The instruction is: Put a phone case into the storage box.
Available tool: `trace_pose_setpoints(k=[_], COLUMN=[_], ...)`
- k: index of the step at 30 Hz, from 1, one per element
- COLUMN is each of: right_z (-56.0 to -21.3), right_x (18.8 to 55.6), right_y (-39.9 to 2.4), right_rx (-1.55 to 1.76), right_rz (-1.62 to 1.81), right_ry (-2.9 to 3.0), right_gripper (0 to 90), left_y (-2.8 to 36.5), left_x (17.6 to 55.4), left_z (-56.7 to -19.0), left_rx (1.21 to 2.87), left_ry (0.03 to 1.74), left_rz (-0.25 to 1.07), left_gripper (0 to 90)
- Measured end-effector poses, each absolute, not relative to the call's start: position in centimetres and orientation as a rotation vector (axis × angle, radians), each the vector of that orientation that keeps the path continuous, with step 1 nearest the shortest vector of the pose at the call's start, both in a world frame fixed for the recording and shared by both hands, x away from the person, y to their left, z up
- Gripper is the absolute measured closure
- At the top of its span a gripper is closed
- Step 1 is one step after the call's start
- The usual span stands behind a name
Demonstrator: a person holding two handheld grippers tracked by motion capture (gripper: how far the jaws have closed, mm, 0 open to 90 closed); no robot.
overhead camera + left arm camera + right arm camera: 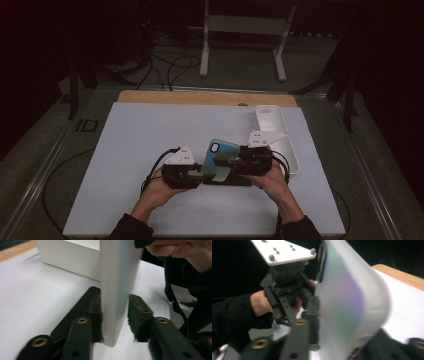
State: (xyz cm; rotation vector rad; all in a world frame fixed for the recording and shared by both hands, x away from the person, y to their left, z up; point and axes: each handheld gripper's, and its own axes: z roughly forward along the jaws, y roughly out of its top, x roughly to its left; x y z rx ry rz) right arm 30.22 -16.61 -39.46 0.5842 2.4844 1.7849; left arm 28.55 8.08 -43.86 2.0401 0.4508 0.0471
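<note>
**Two grippers hold a phone case over the white table**

A phone case (218,160) with a shimmering blue-green back sits between the two grippers, raised off the table near its front middle. In the high view its long axis runs from near the person toward the far edge, leaning slightly right, with the camera cutout at the far upper corner. It is tilted up on edge rather than lying flat.

The left gripper (115,320) has its jaws on either side of the case's lower edge; the left jaw touches the case, and a thin gap shows at the right jaw. The right gripper (337,340) has the case between its jaws, pressed close on both faces, gripping it. The left hand (157,190) and right hand (275,181) come in from the bottom.

A white tray (295,160), long and narrow, lies beside the right gripper, running toward the far edge.

The table (125,150) is a white board with a wooden strip along its far edge. Beyond it the room is dark, with cables (170,65) on the floor and a white stand (205,45).
</note>
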Motion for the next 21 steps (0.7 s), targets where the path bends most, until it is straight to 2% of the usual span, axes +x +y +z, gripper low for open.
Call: trace_pose_setpoints(k=[2,4,12,15,21], right_z=[-39.3,-39.3,-39.3,-39.2,-39.2], right_x=[30.1,30.2,29.9,29.9,29.8], right_y=[-16.5,-16.5,-16.0,-16.3,-16.9], right_rx=[0.605,0.610,0.696,0.736,0.809], right_rz=[1.751,1.752,1.633,1.617,1.590], right_ry=[2.470,2.459,2.412,2.382,2.342], right_gripper=[54.9,49.9,19.7,14.8,13.8], left_y=[8.1,8.0,8.2,8.6,8.9], left_x=[28.6,28.5,28.4,28.5,28.7], left_z=[-43.9,-43.9,-43.5,-43.4,-43.4], left_rx=[2.036,2.031,2.028,2.014,2.003], left_ry=[0.452,0.442,0.491,0.524,0.582], left_rz=[0.052,0.051,0.150,0.180,0.226], left_gripper=[77.4,79.8,81.0,81.0,81.0])
